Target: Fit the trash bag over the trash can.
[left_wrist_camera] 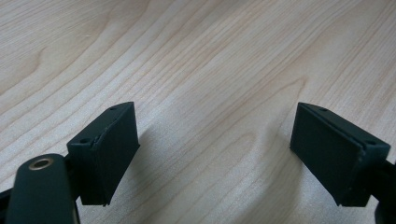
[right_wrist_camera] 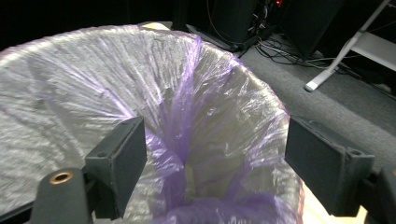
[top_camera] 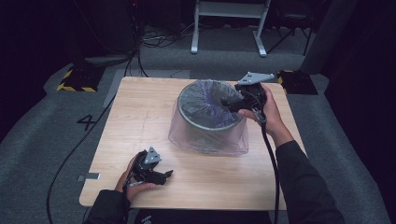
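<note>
Plainly, a "4" on the carpet.

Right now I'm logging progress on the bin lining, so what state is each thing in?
Bin: upright on the table.
Purple bag: lining the bin, draped over its rim.
Right gripper: open, jaws over the bag's rim.
Left gripper: open, empty, over the table.

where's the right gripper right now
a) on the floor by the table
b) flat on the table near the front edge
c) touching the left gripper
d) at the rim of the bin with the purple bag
d: the right gripper hangs at the rim of the bin, its open jaws over the purple bag.
</note>
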